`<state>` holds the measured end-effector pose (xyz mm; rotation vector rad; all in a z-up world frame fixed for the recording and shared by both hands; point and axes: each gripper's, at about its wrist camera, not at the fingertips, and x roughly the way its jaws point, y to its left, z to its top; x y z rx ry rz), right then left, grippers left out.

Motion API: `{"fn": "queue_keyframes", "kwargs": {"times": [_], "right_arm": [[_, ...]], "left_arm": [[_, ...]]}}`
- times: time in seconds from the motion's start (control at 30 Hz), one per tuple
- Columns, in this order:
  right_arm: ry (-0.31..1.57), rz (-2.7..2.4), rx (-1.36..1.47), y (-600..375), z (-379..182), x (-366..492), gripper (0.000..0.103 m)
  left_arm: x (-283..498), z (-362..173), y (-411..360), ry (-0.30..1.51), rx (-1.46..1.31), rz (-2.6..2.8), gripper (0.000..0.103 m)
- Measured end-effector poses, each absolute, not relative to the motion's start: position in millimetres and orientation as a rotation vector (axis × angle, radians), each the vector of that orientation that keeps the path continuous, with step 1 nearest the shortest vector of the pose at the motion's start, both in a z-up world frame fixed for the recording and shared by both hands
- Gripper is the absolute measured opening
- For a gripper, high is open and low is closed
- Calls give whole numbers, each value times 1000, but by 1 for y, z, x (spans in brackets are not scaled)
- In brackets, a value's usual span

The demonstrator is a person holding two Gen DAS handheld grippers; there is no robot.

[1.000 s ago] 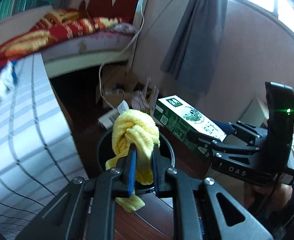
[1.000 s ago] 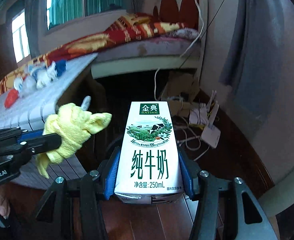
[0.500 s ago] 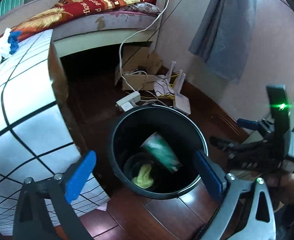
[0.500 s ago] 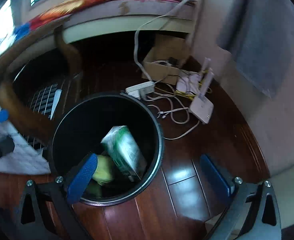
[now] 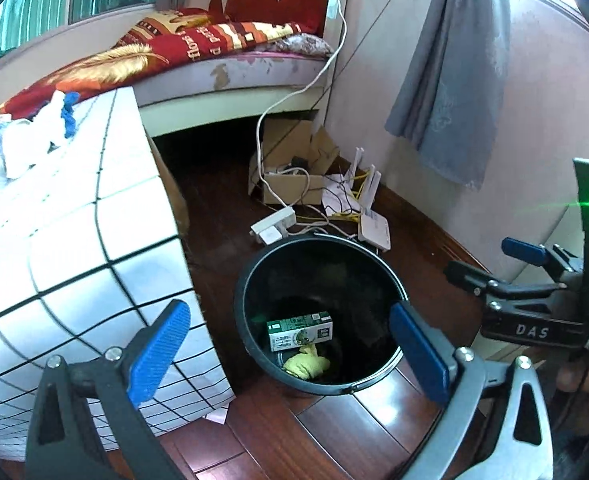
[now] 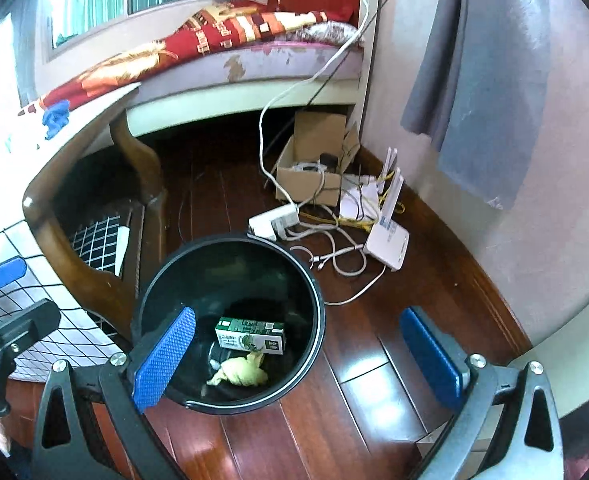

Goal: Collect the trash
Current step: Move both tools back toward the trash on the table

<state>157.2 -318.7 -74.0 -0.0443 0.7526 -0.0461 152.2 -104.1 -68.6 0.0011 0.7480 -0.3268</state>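
A black round trash bin [image 5: 254, 280] [image 6: 318, 292] stands on the wooden floor. Inside it lie a green-and-white milk carton [image 5: 299, 330] [image 6: 250, 335] on its side and a crumpled yellow cloth [image 5: 305, 363] [image 6: 240, 372] just below it. My left gripper [image 5: 288, 354] is open and empty above the bin. My right gripper [image 6: 298, 364] is open and empty above the bin's right rim; it also shows in the left wrist view [image 5: 490, 264] at the right. The left gripper's fingers [image 6: 2, 276] show at the left edge of the right wrist view.
A table with a white checked cloth [image 5: 74, 248] stands left of the bin, with white and blue items [image 5: 38, 136] on top. Behind the bin lie a power strip [image 6: 274, 220], a router [image 6: 388, 240], cables and a cardboard box [image 6: 314, 160]. A bed and a grey curtain [image 6: 482, 80] are beyond.
A second ago my left gripper held the yellow cloth and my right held the milk carton. Both opened and let go; carton and cloth now rest at the bottom of the bin.
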Motion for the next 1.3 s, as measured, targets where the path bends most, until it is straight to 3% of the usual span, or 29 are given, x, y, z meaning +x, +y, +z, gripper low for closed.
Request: {"fn": "queue_keyframes", "kwargs": {"times": [0.57, 0.87, 1.3], "right_arm": [[630, 36, -90, -249, -22, 124, 103], [536, 172, -140, -183, -1, 127, 103], [545, 343, -222, -65, 18, 158, 103]], "left_arm": [[118, -25, -47, 667, 13, -195, 101], [107, -4, 28, 614, -89, -122, 101], [99, 1, 161, 563, -156, 129, 96]]}}
